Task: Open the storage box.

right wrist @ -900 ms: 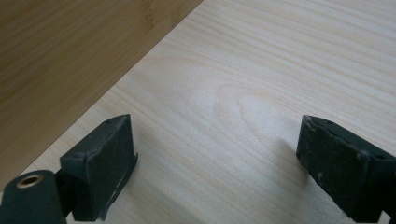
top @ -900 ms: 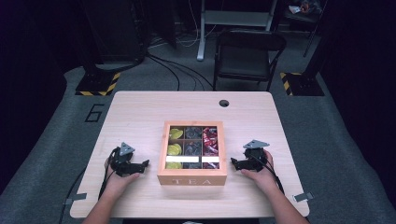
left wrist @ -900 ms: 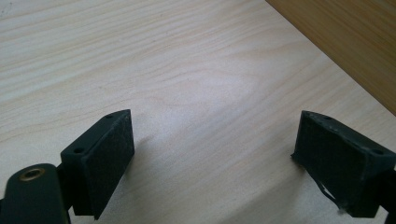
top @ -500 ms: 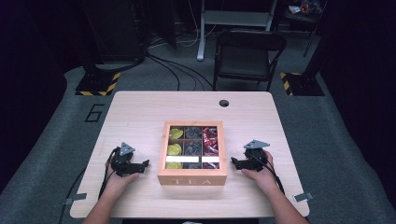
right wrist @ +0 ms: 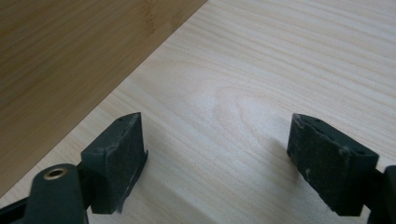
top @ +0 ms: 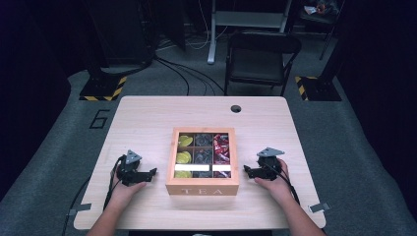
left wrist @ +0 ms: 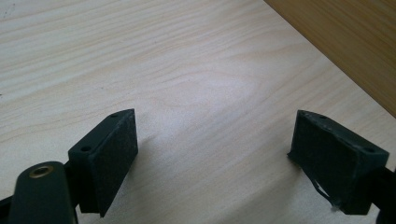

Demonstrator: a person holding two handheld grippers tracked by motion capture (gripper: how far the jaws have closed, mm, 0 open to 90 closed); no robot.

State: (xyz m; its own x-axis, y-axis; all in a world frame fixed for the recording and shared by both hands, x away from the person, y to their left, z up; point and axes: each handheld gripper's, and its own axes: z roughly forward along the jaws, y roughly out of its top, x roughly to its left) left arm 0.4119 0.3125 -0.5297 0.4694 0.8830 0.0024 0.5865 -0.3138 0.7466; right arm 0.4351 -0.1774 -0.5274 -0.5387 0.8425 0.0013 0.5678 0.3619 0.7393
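A wooden tea box (top: 202, 189) marked TEA stands in the middle of the light wood table (top: 147, 118), its glass lid down over compartments of yellow, dark and red packets. My left gripper (top: 153, 171) rests on the table left of the box, jaws open and pointing at its side. My right gripper (top: 246, 172) rests to the right of the box, also open and pointing at it. In the left gripper view the gripper (left wrist: 215, 154) holds nothing, with the box wall (left wrist: 345, 42) at upper right. In the right gripper view the gripper (right wrist: 217, 158) is empty beside the box wall (right wrist: 70, 60).
A round cable hole (top: 236, 108) lies near the table's far edge. A dark folding chair (top: 260, 54) stands behind the table, with cables on the floor. Bare tabletop lies around the box.
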